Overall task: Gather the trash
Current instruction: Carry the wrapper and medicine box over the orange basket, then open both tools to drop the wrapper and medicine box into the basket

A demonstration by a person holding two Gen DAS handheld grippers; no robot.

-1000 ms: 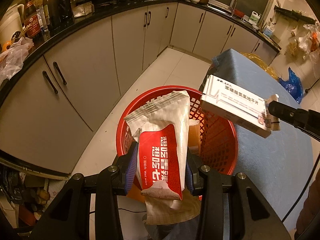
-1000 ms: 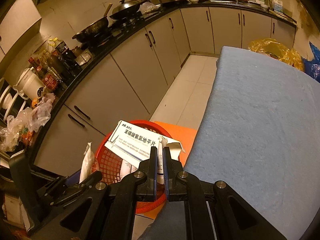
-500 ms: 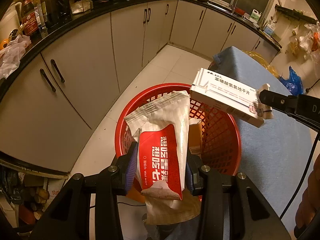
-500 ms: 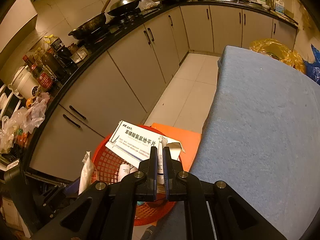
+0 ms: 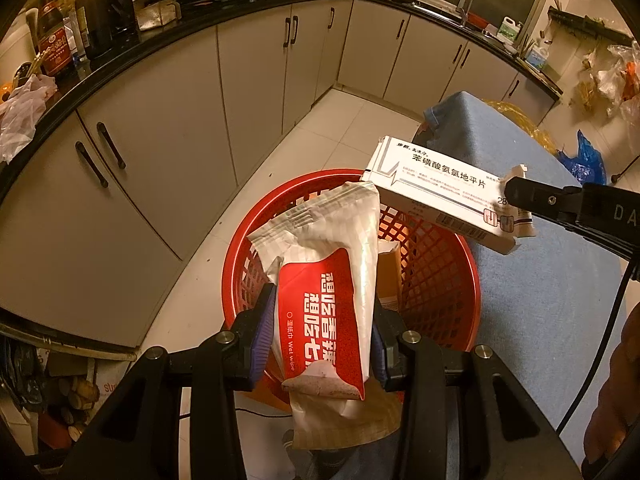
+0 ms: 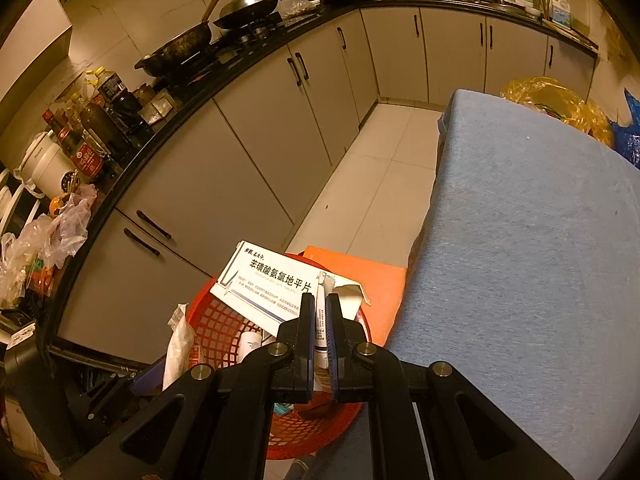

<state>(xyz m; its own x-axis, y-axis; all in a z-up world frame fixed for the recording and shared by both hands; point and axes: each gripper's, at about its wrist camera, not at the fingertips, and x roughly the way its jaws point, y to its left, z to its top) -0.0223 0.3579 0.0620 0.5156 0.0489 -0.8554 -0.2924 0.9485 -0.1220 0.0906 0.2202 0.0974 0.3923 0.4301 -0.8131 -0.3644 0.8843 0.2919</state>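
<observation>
Two loads in hand, none dropped yet.

From the left wrist: left gripper (image 5: 320, 320) partly closed around a red-and-white wet-wipe packet (image 5: 324, 280), pinched at its lower half and poised over the near rim of the red mesh basket (image 5: 248, 232), same as a second ago. Beyond the basket's far right rim, right gripper (image 5: 516, 196) clamped on the torn end flap of a white medicine box (image 5: 436, 192). Shifted in from the table side during the last second, now overhanging the basket's opening rather than the cloth. Probably ready for release from both grips, with both items above the mesh.

From the right wrist: jaws nearly shut on the flap, medicine box (image 6: 272, 284) jutting out over the basket (image 6: 216, 320). Other trash already inside, including a small white bottle. Under the basket, an orange flat surface (image 6: 372, 280). Right of the basket, a table under blue cloth (image 6: 520, 240), bare where visible. Left of and beyond the basket, white tile floor (image 6: 380, 184), pale cabinets (image 6: 248, 168) and a dark counter with woks (image 6: 180, 44) and sauce bottles (image 6: 92, 136).
</observation>
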